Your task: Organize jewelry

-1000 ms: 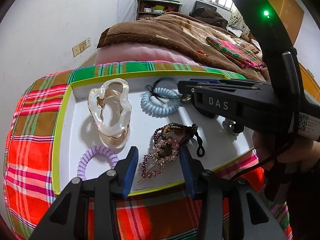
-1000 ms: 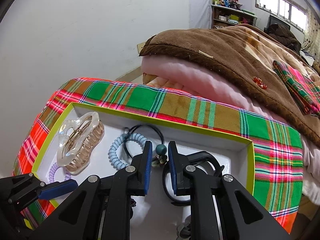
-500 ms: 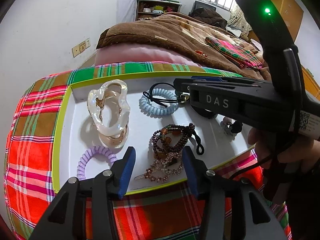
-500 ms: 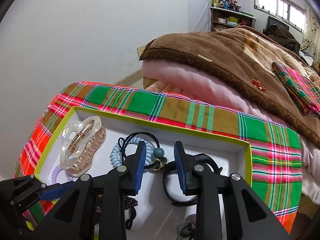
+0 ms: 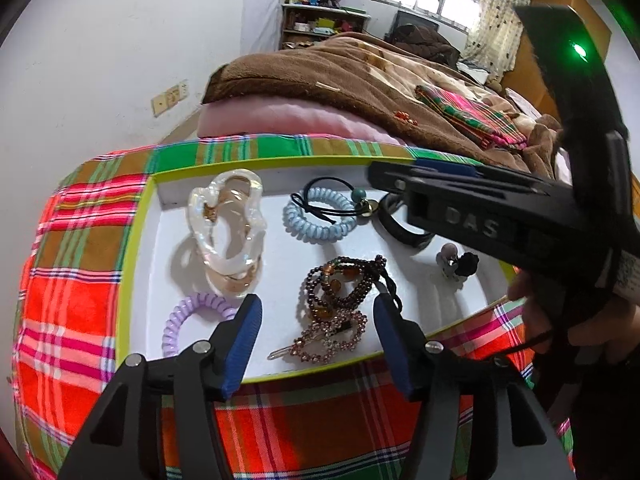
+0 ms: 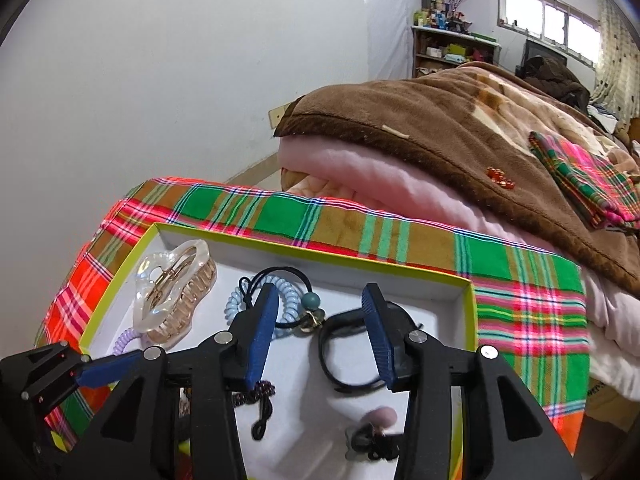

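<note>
A white tray with a lime rim lies on plaid cloth. In it are a clear hair claw, a pale blue coil tie with a black beaded elastic over it, a purple coil tie, a dark bead bracelet, a pink beaded hair clip, a black band and a small clip. My left gripper is open and empty over the beaded clip. My right gripper is open and empty above the beaded elastic.
The tray sits on a plaid-covered surface. Behind it lie a pink quilt and a brown blanket with a folded plaid cloth. A white wall stands to the left.
Both grippers opened and drew back. The left let go of the pink beaded clip, which now lies in the tray. The right let go of the black beaded elastic on the blue coil.
</note>
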Tool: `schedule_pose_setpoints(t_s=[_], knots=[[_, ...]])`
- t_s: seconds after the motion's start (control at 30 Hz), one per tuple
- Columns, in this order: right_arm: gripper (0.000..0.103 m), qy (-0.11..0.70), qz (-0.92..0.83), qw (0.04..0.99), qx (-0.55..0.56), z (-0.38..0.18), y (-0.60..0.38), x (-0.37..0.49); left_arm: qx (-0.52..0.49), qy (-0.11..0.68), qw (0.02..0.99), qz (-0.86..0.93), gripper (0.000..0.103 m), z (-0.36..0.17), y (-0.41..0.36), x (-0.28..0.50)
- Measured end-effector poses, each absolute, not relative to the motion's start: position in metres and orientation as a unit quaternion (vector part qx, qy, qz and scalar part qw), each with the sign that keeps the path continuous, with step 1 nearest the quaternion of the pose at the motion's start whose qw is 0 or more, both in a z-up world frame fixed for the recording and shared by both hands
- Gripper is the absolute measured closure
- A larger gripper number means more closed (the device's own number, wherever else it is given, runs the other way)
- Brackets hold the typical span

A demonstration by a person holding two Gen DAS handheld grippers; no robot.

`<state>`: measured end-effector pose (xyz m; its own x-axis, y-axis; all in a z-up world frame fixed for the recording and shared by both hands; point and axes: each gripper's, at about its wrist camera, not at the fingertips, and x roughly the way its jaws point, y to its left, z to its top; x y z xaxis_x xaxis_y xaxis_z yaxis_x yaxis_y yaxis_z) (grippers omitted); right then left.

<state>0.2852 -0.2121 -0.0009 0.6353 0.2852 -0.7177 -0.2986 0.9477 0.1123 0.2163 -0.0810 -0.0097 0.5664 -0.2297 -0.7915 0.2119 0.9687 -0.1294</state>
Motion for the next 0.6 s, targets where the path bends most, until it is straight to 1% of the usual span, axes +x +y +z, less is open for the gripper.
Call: schedule_pose_setpoints(t_s=[0.33,0.6], knots=[[0.059,0.373,0.126,0.919,0.009,0.014,-0.233,0.240,-0.014,0.428,0.899,-0.095,0.042,0.006,-0.073,0.194],[0.058,0.346,0.099,0.933,0.025,0.029,-0.244,0.192,-0.007,0.395,0.917,-0.053,0.042,0.022,-0.065,0.168]])
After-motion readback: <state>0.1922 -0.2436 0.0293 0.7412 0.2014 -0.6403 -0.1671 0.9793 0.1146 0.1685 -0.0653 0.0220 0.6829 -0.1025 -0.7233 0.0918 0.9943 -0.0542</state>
